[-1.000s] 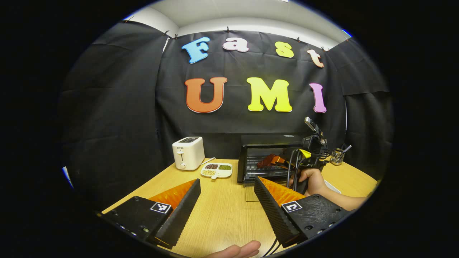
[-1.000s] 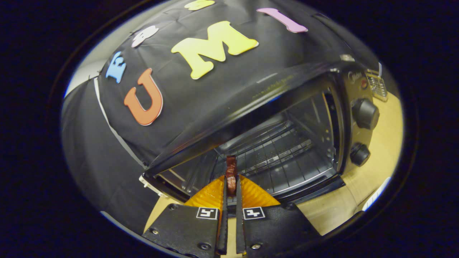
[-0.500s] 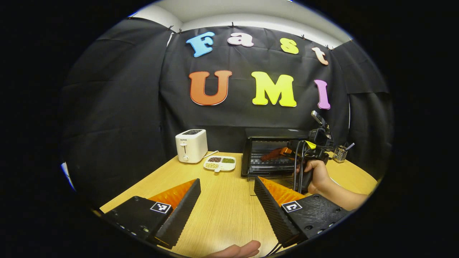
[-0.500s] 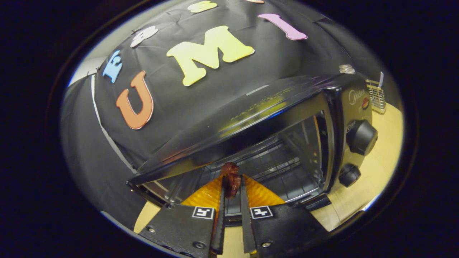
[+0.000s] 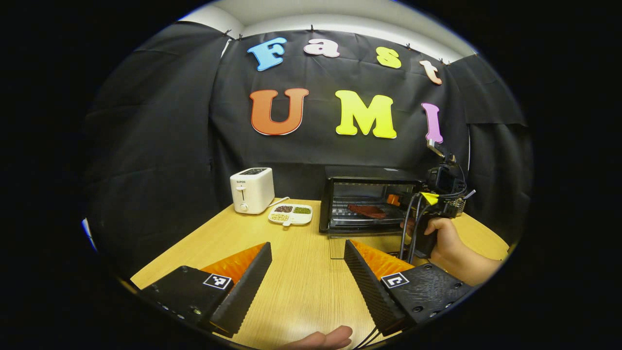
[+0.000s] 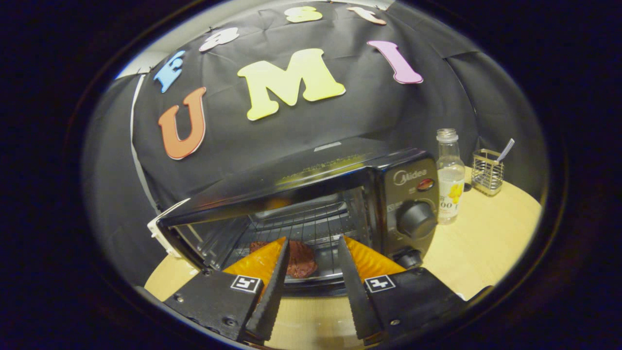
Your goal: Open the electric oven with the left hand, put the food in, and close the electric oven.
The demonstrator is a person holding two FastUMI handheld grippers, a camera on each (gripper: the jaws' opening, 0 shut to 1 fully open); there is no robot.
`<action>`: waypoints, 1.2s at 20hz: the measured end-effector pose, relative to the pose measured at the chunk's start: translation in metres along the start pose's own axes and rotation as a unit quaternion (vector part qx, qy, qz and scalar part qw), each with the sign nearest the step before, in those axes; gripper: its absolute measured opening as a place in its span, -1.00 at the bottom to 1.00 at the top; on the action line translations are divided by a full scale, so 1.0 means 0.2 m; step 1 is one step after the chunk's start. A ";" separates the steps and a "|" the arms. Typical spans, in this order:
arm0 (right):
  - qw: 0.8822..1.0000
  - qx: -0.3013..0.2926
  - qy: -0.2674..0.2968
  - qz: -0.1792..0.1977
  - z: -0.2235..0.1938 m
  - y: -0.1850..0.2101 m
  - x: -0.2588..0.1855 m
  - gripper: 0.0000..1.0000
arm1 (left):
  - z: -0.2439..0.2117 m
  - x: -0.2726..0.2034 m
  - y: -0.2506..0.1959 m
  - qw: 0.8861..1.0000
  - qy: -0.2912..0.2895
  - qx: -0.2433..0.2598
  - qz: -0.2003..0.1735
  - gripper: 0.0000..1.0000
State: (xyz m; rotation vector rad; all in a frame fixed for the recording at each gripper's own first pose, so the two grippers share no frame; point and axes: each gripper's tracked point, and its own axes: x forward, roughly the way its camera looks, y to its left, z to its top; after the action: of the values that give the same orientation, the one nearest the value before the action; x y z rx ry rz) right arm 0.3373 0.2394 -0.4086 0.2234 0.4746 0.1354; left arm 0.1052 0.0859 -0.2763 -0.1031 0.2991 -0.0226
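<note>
Oven [image 6: 340,194] (meat [image 6: 299,260] on rack) faces parted right claw [image 6: 311,287].

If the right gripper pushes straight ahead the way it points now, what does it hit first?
Most likely the meat lying on the rack inside the open oven. The right gripper is open and aimed into the cavity, though depth is hard to judge.

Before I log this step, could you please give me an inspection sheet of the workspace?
Surface: wooden table, bare in front.
Job's things: oven open, door down; food lying on the rack inside.
Clutter: toaster, snack dish, bottle, wire holder.
Grippers: left tongs open over the table; right tongs open at the oven mouth, off the food.
Cables: black leads hang from the right gripper.
Surroundings: black cloth wall.
</note>
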 end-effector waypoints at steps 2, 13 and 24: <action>1.000 -0.013 -0.007 0.017 0.03 0.01 -0.12 0.34 | 0.00 0.00 -0.03 1.000 0.001 0.003 -0.004 0.92; 0.988 -0.109 -0.098 0.044 0.43 -0.02 -0.88 0.96 | -0.13 0.08 -0.35 0.998 0.033 0.029 -0.046 0.92; 0.971 -0.141 -0.192 -0.010 0.96 -0.28 -1.51 0.96 | -0.49 0.39 -0.83 0.985 0.123 0.047 -0.110 0.93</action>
State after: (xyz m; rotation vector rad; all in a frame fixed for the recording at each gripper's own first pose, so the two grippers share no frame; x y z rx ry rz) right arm 0.1654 0.0953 -0.1235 -0.0371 0.0689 0.1350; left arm 0.1499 -0.0910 -0.3751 -0.0389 0.5314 -0.2704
